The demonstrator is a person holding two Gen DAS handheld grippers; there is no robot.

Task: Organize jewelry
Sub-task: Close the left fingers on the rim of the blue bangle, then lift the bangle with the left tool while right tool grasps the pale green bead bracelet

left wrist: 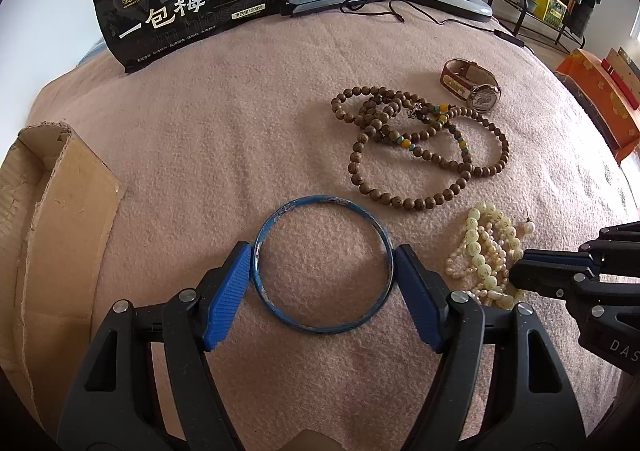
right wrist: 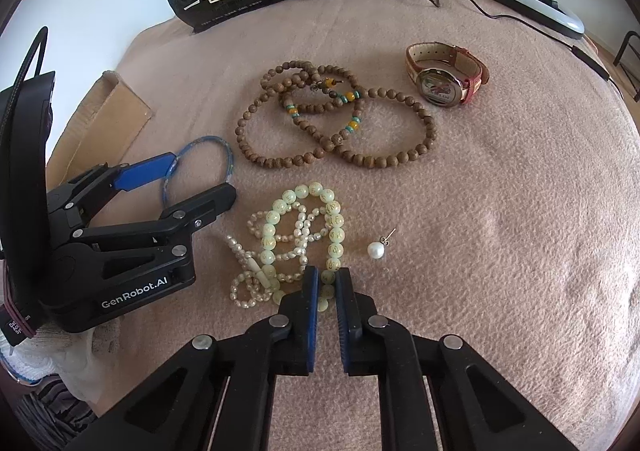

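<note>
At the far left a torn brown cardboard box (left wrist: 52,219) lay on the pink fleece blanket (left wrist: 224,155). Just right of it, the left gripper (left wrist: 322,267) stood wide, its blue pads pressing on opposite sides of a thin blue metal bangle (left wrist: 320,203) that lay flat on the blanket; it gripped the bangle across its full width. Behind, a black snack pouch with white lettering (left wrist: 180,7) leaned at the blanket's far edge. Further right lay a tangled string of brown wooden beads with yellow and turquoise accents (right wrist: 332,119). In front of it was a heap of pale green carved beads and small pearl strands (right wrist: 288,247). The right gripper (right wrist: 327,279) was nearly closed, clamping a green bead of that heap between its pads. Just right of the heap sat a single white pearl ear stud (right wrist: 376,251), apart from it. At the far right a round-faced wristwatch with a red-and-cream strap (right wrist: 444,75) lay on its side.
</note>
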